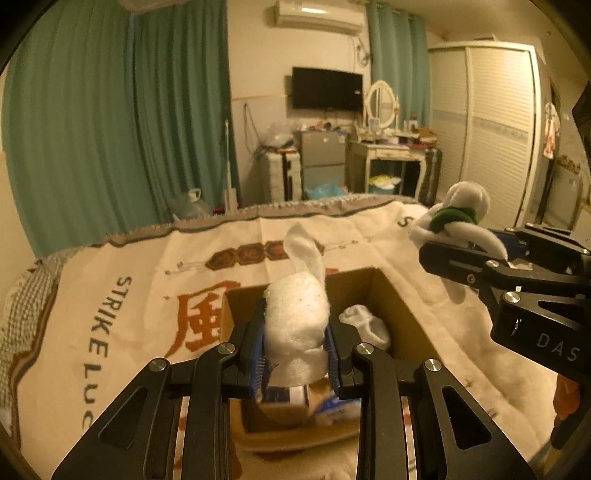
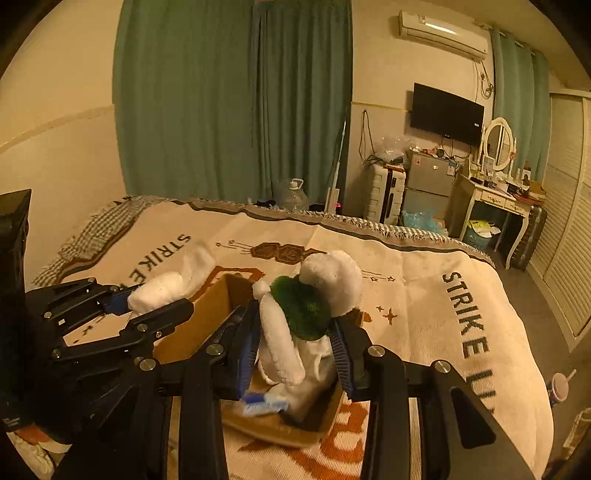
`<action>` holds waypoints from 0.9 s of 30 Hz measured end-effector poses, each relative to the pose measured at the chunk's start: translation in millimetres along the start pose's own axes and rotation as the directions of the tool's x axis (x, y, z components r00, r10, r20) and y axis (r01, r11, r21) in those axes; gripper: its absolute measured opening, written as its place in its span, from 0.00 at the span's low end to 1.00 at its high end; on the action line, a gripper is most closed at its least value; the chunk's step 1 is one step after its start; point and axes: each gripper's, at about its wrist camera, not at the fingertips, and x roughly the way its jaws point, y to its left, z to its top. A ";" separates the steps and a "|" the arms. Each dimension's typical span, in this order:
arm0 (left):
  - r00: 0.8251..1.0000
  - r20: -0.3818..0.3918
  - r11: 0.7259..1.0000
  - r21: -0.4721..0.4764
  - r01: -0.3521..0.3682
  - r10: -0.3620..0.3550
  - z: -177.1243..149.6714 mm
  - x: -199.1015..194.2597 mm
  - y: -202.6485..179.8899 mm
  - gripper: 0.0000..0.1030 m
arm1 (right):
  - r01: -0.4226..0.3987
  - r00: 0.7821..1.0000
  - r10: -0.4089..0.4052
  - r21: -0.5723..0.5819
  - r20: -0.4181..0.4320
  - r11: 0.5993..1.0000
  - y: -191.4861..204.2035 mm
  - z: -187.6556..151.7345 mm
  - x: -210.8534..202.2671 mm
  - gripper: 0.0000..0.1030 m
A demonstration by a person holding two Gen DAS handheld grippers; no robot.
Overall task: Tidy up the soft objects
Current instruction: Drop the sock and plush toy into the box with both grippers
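- Left hand-held gripper (image 1: 295, 350) pinches a white rolled sock (image 1: 297, 325) btwn its blue pads; we hold it just above the open cardboard box (image 1: 373, 291).
- Right hand-held gripper (image 2: 295, 354) is clamped on a white plush toy w/ green scarf (image 2: 314, 295), also over the box (image 2: 207, 325); in the left wrist view it shows at right, toy (image 1: 458, 214) raised above the bed.
- Inside the box we see another white sock (image 1: 365, 325) and some blue-white packets, too blurred to ID.
- Box sits on the bed, on a cream blanket (image 1: 129, 295) w/ "STRIKE LUC…" lettering and orange characters; fringed grey edge at the far side.
- Room beyond: green curtains (image 1: 110, 129), wall TV (image 1: 327, 88), AC unit (image 1: 317, 16) above it, small fridge (image 1: 323, 158), white suitcase beside it, vanity desk (image 1: 388, 151) w/ oval mirror and clutter, white wardrobe (image 1: 491, 122) at right.
- Water jug on the floor by the curtains; warm, dim lighting.
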 end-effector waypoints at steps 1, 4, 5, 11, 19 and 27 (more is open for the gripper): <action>1.000 -0.008 1.000 -0.001 0.000 0.000 0.0 7.6 0.3 0.26 | -0.004 1.000 0.004 0.003 -0.007 1.000 -3.2 1.8 8.9 0.35; 0.999 -0.041 1.000 0.000 0.005 -0.005 -0.3 34.3 2.4 0.26 | -0.013 0.999 0.014 0.011 -0.039 1.000 -12.3 3.2 39.1 0.35; 0.998 -0.055 1.000 0.002 0.006 -0.006 -0.7 43.0 2.7 0.26 | -0.017 0.999 0.018 0.015 -0.050 1.000 -14.6 3.8 47.7 0.35; 0.992 -0.125 1.000 0.021 0.003 -0.001 -5.7 81.5 2.3 0.26 | -0.032 0.984 0.048 0.093 -0.174 0.995 -36.5 -5.0 120.2 0.35; 0.990 -0.119 0.997 0.044 -0.067 0.072 -8.5 85.7 -0.7 0.67 | -0.031 0.982 0.057 0.147 -0.178 0.989 -44.8 -12.7 134.6 0.59; 0.995 -0.012 0.994 0.063 -0.094 0.095 18.6 20.5 -2.6 0.75 | 0.023 0.995 -0.010 0.127 -0.102 0.992 -42.5 11.2 65.1 0.64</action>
